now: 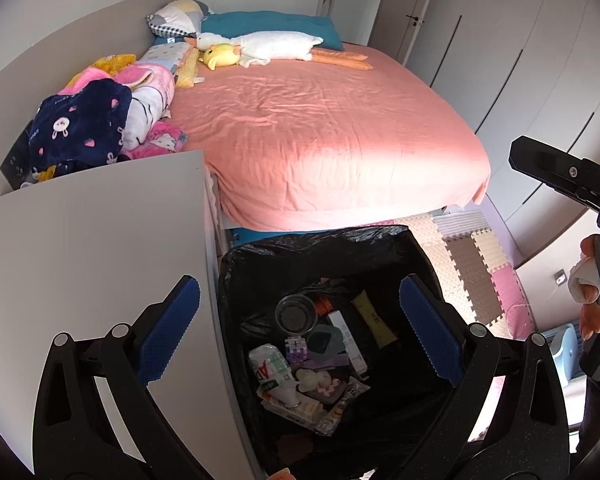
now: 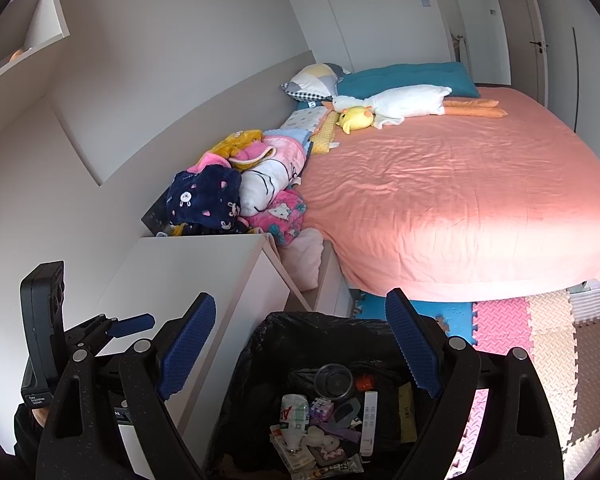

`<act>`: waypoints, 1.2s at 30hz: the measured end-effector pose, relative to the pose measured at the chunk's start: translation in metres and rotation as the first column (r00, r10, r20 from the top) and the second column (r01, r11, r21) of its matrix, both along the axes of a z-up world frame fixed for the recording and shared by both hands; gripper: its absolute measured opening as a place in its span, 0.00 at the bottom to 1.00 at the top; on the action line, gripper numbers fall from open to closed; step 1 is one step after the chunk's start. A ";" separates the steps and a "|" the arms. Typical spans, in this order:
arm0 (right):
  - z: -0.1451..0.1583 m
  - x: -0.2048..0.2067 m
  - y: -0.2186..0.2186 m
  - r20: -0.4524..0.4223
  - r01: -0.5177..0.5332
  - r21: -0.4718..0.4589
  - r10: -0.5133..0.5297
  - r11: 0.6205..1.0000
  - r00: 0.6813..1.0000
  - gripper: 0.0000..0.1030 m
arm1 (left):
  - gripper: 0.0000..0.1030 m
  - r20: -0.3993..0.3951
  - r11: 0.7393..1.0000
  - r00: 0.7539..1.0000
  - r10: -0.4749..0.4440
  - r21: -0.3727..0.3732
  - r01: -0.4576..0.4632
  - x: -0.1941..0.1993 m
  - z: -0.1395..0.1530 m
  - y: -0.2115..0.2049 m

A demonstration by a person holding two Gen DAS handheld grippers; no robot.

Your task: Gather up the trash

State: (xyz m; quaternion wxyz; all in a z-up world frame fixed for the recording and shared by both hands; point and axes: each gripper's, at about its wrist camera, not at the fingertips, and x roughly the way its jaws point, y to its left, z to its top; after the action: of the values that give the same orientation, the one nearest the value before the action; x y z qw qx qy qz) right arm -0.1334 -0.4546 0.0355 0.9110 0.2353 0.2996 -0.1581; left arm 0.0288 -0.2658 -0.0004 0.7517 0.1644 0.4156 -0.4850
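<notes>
Left claw [image 1: 300, 328] stands wide open, blue pads [image 1: 168, 332] well apart, nothing between them and nothing touched; it hangs above the trash bin [image 1: 260, 256], with one pad over the white table [image 1: 100, 240] top and the other over the bin's far rim. Right claw [image 2: 300, 344] is likewise spread wide, empty, pads [image 2: 188, 344] clear of everything, poised above the same bin [image 2: 260, 344]. The bin is lined with a black bag and stands on the floor between the table [image 2: 188, 264] and the foot of the bed [image 1: 320, 128]. Trash lies at its bottom: a clear plastic cup [image 1: 296, 314], a crushed bottle [image 1: 274, 368] with a green-and-red label, a small purple cube [image 1: 296, 350], a yellow tube [image 1: 374, 320], a white box [image 1: 346, 334], wrappers. Foam floor mats [image 1: 472, 264] lie beside the bin. Folded clothes [image 1: 100, 116] and plush toys [image 1: 260, 46] rest on the bed.
</notes>
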 end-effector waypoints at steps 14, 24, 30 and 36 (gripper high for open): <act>-0.001 0.002 0.002 -0.003 -0.001 -0.001 0.001 1.000 1.000 0.84 | 0.94 0.018 1.000 1.000 -0.008 0.007 0.008 -0.002 0.001 -0.002; -0.003 0.003 0.003 -0.008 -0.005 -0.001 0.005 1.000 1.000 0.84 | 0.94 0.021 1.000 1.000 -0.003 0.009 0.003 0.000 0.001 -0.002; -0.003 0.003 0.003 -0.008 -0.003 0.000 0.003 1.000 1.000 0.84 | 0.94 0.018 1.000 1.000 -0.007 0.008 0.007 0.000 0.001 -0.002; -0.005 0.003 0.005 -0.011 -0.004 0.000 0.004 1.000 1.000 0.84 | 0.94 0.010 1.000 1.000 -0.005 -0.011 0.006 0.001 0.002 0.000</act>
State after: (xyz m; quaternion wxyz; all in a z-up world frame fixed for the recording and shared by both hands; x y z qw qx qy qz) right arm -0.1299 -0.4501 0.0300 0.9097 0.2338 0.3048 -0.1578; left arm 0.0293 -0.2663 0.0021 0.7533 0.1638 0.4087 -0.4886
